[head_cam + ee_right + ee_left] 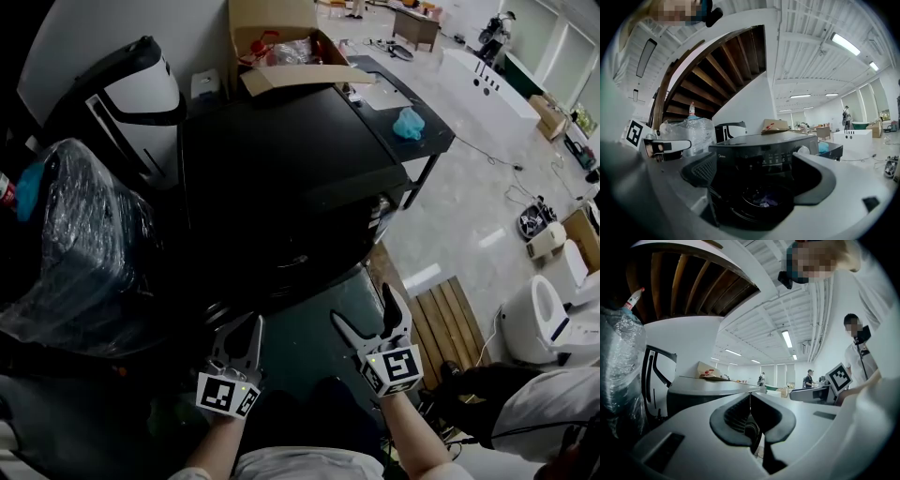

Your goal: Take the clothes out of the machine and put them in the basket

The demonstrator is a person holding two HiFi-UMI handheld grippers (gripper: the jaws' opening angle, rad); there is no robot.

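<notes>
The black front-loading washing machine point(281, 159) stands straight ahead of me; in the right gripper view its front point(764, 152) fills the middle. Low on that front is the round drum opening, where a bit of purple and white clothing point(762, 201) shows; I cannot tell whether the door is open. My right gripper point(364, 307) is held open just before the machine, and the drum is framed in its empty gap point(759, 176). My left gripper point(246, 330) hovers beside it, shut point(750, 399) with nothing held. No basket shows in any view.
A plastic-wrapped bulky item point(75, 234) stands left of the machine. A cardboard box point(281, 47) sits behind it, with a black table point(412, 155) carrying a blue cloth point(409, 124). A wooden slat platform point(450, 319) and a white toilet point(539, 319) lie right. People stand in the background.
</notes>
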